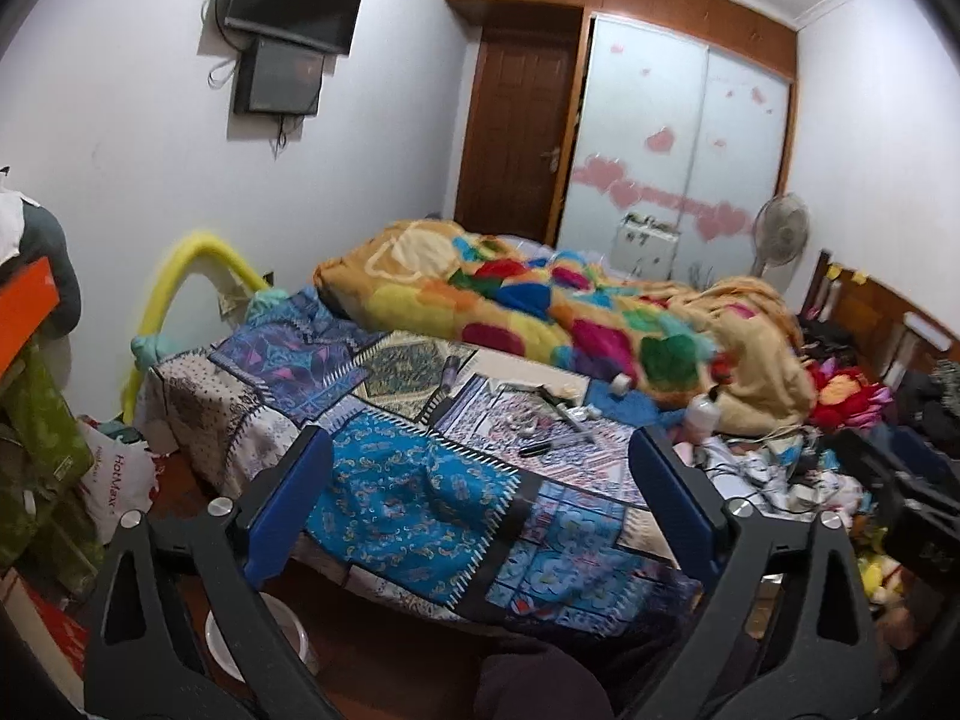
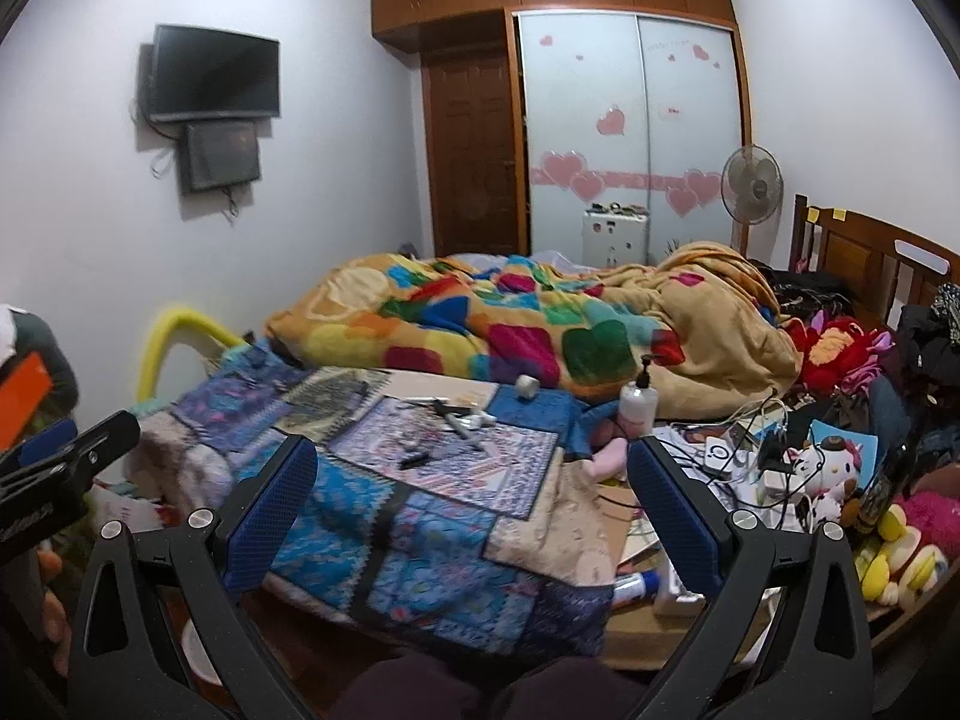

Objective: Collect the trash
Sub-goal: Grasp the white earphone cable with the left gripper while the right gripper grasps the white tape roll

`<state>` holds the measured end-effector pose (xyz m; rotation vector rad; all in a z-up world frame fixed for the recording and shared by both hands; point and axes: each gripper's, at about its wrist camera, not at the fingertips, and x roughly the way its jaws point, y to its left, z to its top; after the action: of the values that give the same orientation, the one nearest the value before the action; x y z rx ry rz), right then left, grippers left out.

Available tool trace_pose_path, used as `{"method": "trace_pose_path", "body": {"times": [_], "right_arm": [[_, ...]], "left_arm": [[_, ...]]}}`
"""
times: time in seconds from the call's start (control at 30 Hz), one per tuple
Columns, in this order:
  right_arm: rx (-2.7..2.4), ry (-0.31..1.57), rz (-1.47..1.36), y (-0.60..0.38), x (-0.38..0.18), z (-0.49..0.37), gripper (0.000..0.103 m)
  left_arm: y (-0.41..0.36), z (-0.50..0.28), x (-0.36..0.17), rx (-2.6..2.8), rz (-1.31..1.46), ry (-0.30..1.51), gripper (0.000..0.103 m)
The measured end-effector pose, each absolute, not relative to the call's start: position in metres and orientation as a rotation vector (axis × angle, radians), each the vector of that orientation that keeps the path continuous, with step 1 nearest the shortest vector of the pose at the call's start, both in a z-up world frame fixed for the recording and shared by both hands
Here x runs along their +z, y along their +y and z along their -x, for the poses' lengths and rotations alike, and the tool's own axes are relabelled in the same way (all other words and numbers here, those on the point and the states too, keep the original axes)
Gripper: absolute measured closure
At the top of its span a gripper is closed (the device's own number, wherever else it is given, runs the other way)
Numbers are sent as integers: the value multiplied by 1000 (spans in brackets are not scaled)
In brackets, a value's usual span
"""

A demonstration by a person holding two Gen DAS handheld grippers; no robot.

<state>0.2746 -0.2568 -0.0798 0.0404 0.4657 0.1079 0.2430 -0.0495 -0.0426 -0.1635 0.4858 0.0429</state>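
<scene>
Hovering short of the bed (image 1: 252, 420), the left gripper (image 1: 480, 468) and right gripper (image 2: 474, 474) both gape wide and carry nothing. The likely trash, small scraps and wrappers (image 2: 450, 414), lies on the patchwork cover at twelve o'clock, mixed with pens; charger cables (image 2: 738, 450) at two o'clock could snag a careless reach.

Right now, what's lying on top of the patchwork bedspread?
On the patchwork bedspread: markers, a small black item, a tape roll. A pump bottle stands at its edge. Anything beneath the colourful blanket is hidden.
</scene>
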Motion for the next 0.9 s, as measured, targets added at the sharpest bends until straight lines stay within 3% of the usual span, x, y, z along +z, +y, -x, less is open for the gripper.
{"method": "trace_pose_path", "body": {"times": [0.63,0.9], "right_arm": [[258,750,-43,-296,-170,-471,0],[277,873,-140,-315,-215,-570,10]], "left_arm": [[-93,-468,-167,-27,157,783,7],[-103,-542,-206,-68,171,827,7]]}}
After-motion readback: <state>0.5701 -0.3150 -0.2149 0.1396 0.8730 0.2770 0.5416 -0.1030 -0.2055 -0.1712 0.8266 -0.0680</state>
